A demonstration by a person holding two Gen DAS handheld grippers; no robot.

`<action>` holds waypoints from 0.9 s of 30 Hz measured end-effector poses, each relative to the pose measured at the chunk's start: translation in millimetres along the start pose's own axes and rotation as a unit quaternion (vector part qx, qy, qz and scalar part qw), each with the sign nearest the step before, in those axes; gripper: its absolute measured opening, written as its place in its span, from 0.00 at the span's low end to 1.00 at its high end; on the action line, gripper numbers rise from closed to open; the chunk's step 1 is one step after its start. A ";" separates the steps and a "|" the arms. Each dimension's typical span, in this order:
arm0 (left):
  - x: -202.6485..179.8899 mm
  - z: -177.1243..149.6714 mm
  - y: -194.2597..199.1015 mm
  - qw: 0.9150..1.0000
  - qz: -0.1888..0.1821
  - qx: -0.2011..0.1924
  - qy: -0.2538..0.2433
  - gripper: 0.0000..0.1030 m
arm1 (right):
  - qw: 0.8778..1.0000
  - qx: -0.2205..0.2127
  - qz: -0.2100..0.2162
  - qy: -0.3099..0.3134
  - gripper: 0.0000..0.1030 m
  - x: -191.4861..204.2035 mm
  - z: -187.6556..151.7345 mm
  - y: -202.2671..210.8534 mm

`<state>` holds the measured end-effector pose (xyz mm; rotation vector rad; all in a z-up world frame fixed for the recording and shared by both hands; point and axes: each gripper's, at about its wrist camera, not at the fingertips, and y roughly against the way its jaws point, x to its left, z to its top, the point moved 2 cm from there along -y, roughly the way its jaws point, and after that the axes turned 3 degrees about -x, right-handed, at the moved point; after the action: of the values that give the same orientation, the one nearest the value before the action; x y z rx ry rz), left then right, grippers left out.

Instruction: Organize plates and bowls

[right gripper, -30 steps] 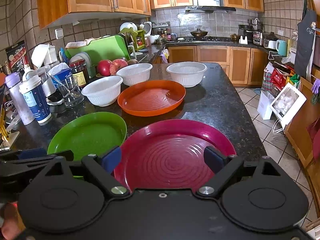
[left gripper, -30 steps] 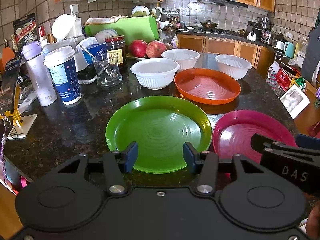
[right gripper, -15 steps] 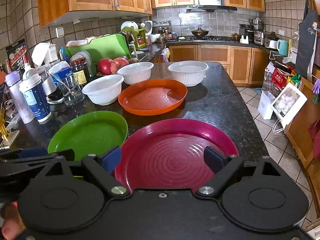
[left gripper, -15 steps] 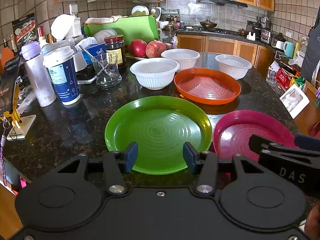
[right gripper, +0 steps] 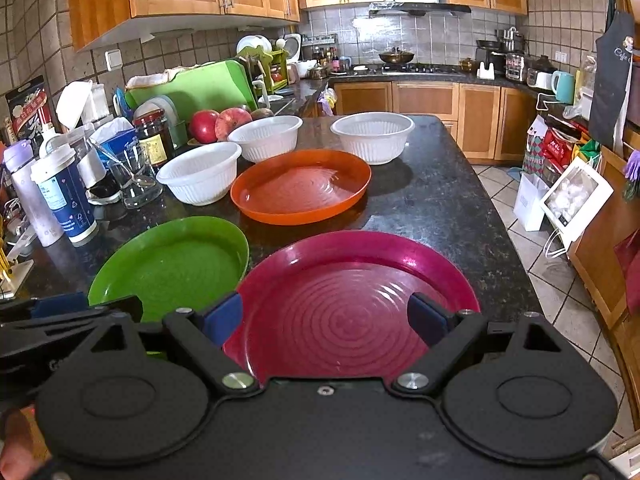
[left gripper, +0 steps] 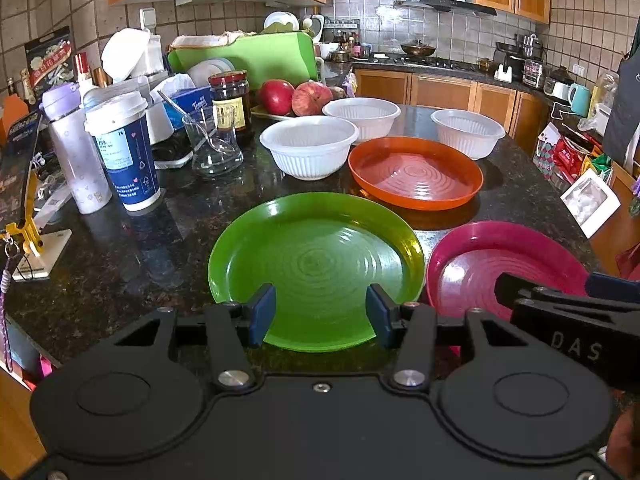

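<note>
We've got both grippers spread wide, holding nothing: left gripper (left gripper: 320, 314) over the round green plastic plate (left gripper: 316, 268), right gripper (right gripper: 326, 318) over the magenta ridged plate (right gripper: 352, 300). Three white ribbed bowls (left gripper: 309, 146) sit empty behind them on the dark granite counter (left gripper: 120, 248).

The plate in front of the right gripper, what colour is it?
Magenta plate, with ring ridges; right wrist view shows it best.

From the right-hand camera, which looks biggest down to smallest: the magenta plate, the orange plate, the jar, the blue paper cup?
1. magenta plate, though it lies nearest the camera, so its lead over the orange one is unsure
2. orange plate
3. blue paper cup
4. jar, which stands farther back than the cup, so that order is unsure
</note>
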<state>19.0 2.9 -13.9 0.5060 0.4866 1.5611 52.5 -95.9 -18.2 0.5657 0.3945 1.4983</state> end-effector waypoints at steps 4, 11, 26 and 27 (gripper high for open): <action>-2.5 1.3 2.5 1.000 0.005 -0.017 -0.005 0.54 | 1.000 -0.020 -0.005 -0.001 0.92 -0.6 2.1 2.5; -4.0 5.6 13.0 0.998 0.009 -0.059 0.007 0.55 | 0.999 -0.052 -0.011 0.012 0.92 0.5 3.8 4.4; 5.0 11.2 9.6 0.997 0.037 -0.069 0.022 0.55 | 0.984 -0.145 -0.002 0.103 0.92 23.7 16.5 8.0; 7.2 11.5 8.7 0.997 0.036 -0.066 0.026 0.55 | 0.984 -0.141 0.001 0.108 0.92 26.4 17.4 5.4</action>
<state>18.5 9.7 0.7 0.3865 0.4047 1.6661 59.4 -71.7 1.6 0.1798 0.3404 1.5904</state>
